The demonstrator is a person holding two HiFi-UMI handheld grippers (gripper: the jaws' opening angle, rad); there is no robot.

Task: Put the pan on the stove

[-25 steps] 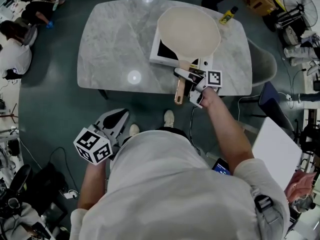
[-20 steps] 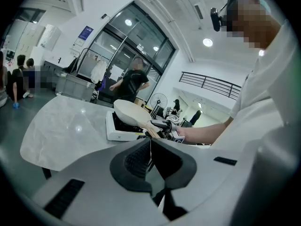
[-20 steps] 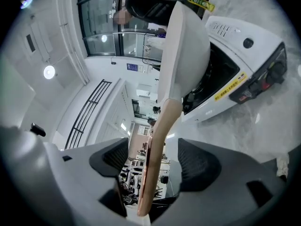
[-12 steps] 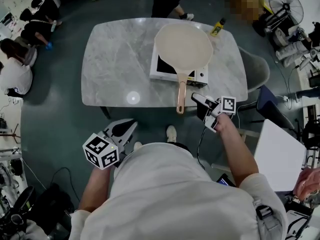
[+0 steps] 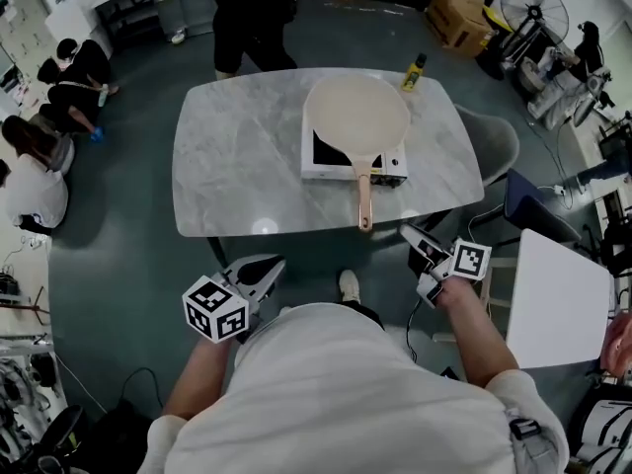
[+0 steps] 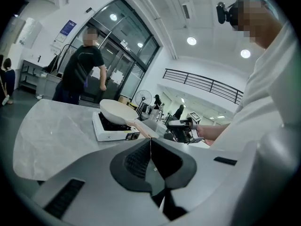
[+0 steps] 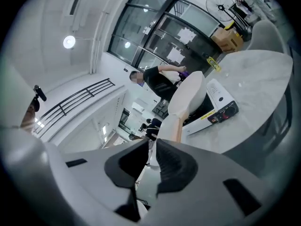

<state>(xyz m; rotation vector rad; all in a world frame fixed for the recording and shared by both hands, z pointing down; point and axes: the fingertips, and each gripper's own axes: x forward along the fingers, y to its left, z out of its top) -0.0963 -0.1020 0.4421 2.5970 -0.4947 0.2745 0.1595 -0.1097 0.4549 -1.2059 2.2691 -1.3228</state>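
Head view: my left hand-held gripper hangs clenched, empty, off the grey marble tabletop. The round cream pan sits on the white portable stove. My right hand-held gripper is closing on nothing.

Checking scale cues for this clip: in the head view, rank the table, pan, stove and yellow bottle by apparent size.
1. table
2. pan and stove: too close to rank, since the pan hides part of the stove
3. yellow bottle, smallest
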